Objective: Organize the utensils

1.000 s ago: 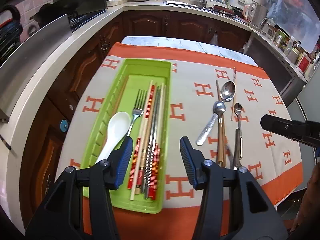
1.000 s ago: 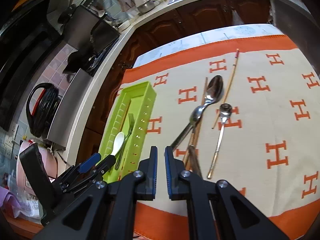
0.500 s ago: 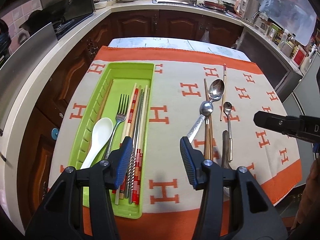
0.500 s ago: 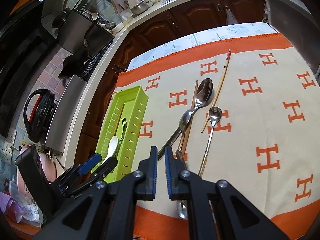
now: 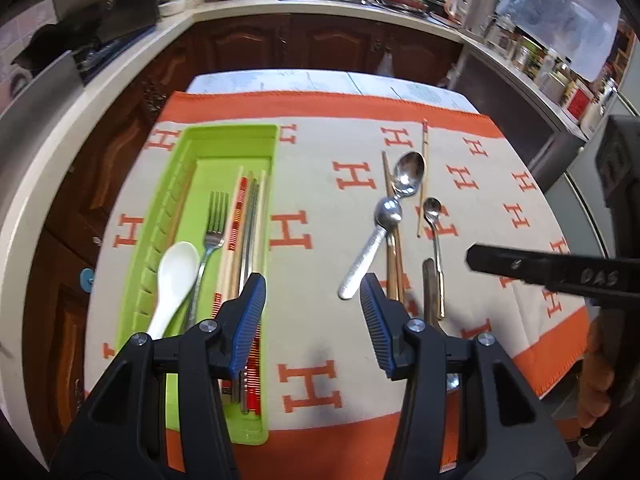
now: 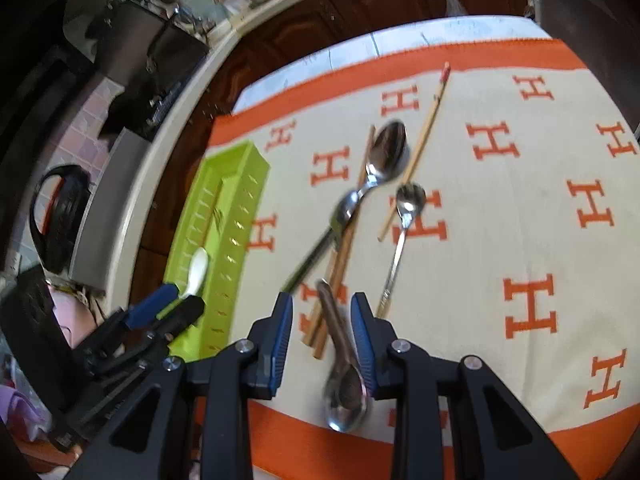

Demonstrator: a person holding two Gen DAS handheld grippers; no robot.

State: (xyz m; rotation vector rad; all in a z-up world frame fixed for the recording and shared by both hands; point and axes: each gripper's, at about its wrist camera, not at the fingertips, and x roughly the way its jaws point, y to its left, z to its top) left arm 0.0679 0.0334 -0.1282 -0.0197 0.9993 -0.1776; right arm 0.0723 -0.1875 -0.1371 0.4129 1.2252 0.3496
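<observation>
A green tray [image 5: 230,132] on the left holds a white spoon [image 5: 176,276], a fork [image 5: 216,216] and several chopsticks [image 5: 244,232]. Loose on the orange-and-cream cloth [image 5: 320,152] lie a large spoon [image 5: 408,174], a textured-handle spoon [image 5: 362,266], a small spoon [image 5: 433,208] and brown chopsticks [image 5: 394,264]. My left gripper [image 5: 312,300] hangs open over bare cloth between the tray and the loose pieces. My right gripper [image 6: 322,316] is open, its fingers either side of the handle of a dark-handled spoon [image 6: 346,396] near the front edge. The tray [image 6: 236,208] is far left in the right wrist view.
A single light chopstick [image 6: 424,136] lies slanted behind the spoons. Dark wood cabinets and a pale counter [image 5: 120,76] wrap around the table's back and left. A black appliance [image 6: 60,216] stands on that counter. A person's hand [image 5: 596,384] shows at the right edge.
My right gripper has gone from shut to open and come down around the dark-handled spoon. My left gripper has drifted right, off the tray and over bare cloth.
</observation>
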